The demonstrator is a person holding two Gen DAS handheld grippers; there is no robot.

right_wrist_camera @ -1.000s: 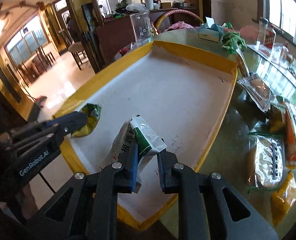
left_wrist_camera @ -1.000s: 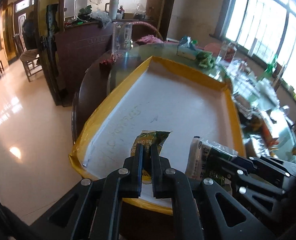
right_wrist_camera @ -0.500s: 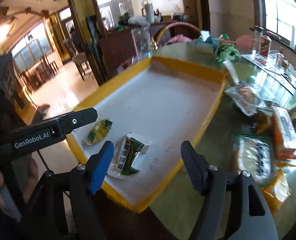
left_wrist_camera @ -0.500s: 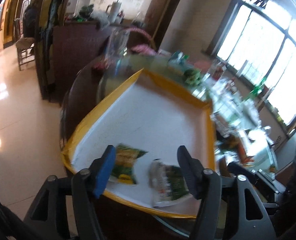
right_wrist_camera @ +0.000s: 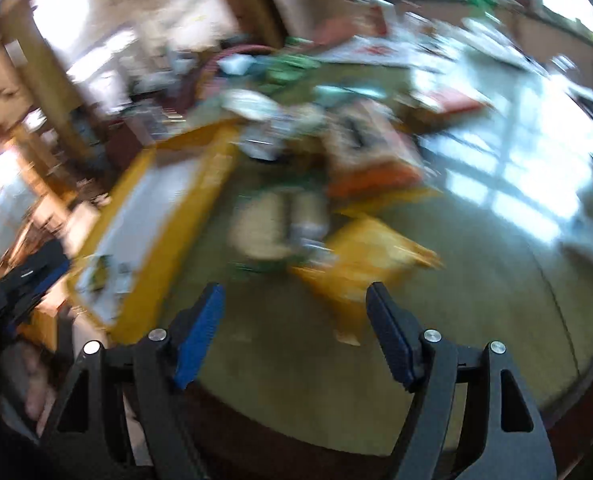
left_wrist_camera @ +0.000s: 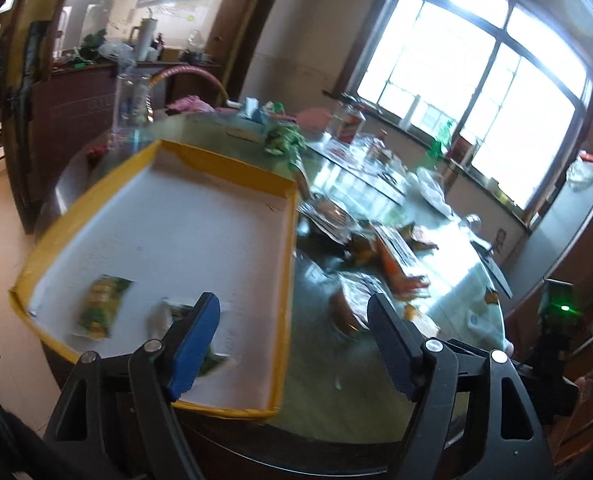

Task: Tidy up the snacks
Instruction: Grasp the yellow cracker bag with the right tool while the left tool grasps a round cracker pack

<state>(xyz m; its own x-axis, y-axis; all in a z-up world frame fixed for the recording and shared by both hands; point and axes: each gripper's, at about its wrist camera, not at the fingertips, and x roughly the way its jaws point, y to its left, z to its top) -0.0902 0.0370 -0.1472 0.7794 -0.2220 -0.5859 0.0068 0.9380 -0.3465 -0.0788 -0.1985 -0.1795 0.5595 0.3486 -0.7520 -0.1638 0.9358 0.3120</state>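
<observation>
A white tray with a yellow rim (left_wrist_camera: 288, 264) sits on the glass table. A green-yellow snack packet (left_wrist_camera: 101, 306) and a white-green packet (left_wrist_camera: 164, 316) lie at its near end. My left gripper (left_wrist_camera: 294, 312) is open and empty, above the tray's near right corner. My right gripper (right_wrist_camera: 294, 304) is open and empty over the table, right of the tray (right_wrist_camera: 168, 216). The right wrist view is heavily blurred. Loose snack packs lie ahead of it: a yellow pack (right_wrist_camera: 360, 264), a pale pack (right_wrist_camera: 280, 220), an orange pack (right_wrist_camera: 372, 160).
More snack packs (left_wrist_camera: 392, 256) lie on the glass table (left_wrist_camera: 376, 380) right of the tray. Bottles, a tissue box and clutter stand at the far side. A clear pitcher (left_wrist_camera: 130, 100) stands behind the tray. The left gripper (right_wrist_camera: 28, 276) shows beside the tray.
Both grippers opened and let go of their packets, which now lie in the tray. Both have pulled back and swung right toward the loose snacks on the table.
</observation>
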